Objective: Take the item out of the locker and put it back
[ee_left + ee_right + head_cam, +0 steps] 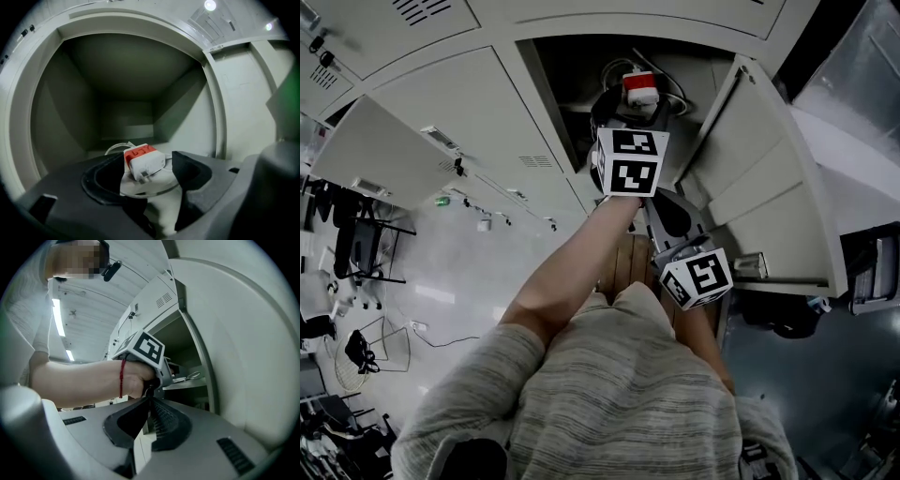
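Note:
A small white block with a red end, the item [641,89] [143,161], lies on the floor of the open locker compartment [572,84] [122,93]. A thin white cable [117,146] curls behind it. My left gripper [633,112] [146,171] reaches into the compartment. Its jaws stand wide apart on either side of the item, and the pads do not press on it. My right gripper [666,202] [149,401] hangs outside, below the left one and beside the door. Its jaws are shut with nothing between them.
The compartment's door [769,187] [243,93] swings open at the right, close to my right gripper. Another locker door [384,155] stands open at the left. The left hand and its marker cube [147,348] fill the space ahead of the right gripper.

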Demonstrator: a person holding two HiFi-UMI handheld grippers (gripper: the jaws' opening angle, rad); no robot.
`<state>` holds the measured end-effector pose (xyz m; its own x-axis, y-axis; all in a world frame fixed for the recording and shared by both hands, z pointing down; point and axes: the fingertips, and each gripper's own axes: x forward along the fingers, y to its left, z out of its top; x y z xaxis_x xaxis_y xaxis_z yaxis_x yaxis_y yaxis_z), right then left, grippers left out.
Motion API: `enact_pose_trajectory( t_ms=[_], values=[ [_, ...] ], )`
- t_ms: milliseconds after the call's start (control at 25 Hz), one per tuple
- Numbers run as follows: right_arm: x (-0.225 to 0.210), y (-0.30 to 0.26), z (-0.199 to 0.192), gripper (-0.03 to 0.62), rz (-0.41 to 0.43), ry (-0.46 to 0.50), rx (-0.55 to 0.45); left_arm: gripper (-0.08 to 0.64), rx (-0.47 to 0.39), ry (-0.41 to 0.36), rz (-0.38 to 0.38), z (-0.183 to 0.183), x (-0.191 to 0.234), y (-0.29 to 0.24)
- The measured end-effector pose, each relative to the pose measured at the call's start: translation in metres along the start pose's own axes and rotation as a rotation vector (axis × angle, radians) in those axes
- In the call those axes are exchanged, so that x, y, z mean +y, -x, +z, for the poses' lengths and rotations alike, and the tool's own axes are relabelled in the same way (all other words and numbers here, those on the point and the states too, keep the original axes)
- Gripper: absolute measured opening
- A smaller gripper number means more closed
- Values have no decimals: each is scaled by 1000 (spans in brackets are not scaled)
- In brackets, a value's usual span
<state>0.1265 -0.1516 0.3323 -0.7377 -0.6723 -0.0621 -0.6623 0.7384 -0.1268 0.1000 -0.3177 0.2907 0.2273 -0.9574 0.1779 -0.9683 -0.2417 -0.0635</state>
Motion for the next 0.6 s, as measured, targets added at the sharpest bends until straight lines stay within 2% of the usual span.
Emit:
enact_pose_trajectory(
  t_ms=[320, 600],
  values=[
    [10, -1, -1, 28, 93, -37, 29, 310, 55, 46, 99, -3, 8, -14],
    [8, 0, 1, 28, 113, -62, 26, 305, 84, 36, 103, -6, 6, -20]
  ],
)
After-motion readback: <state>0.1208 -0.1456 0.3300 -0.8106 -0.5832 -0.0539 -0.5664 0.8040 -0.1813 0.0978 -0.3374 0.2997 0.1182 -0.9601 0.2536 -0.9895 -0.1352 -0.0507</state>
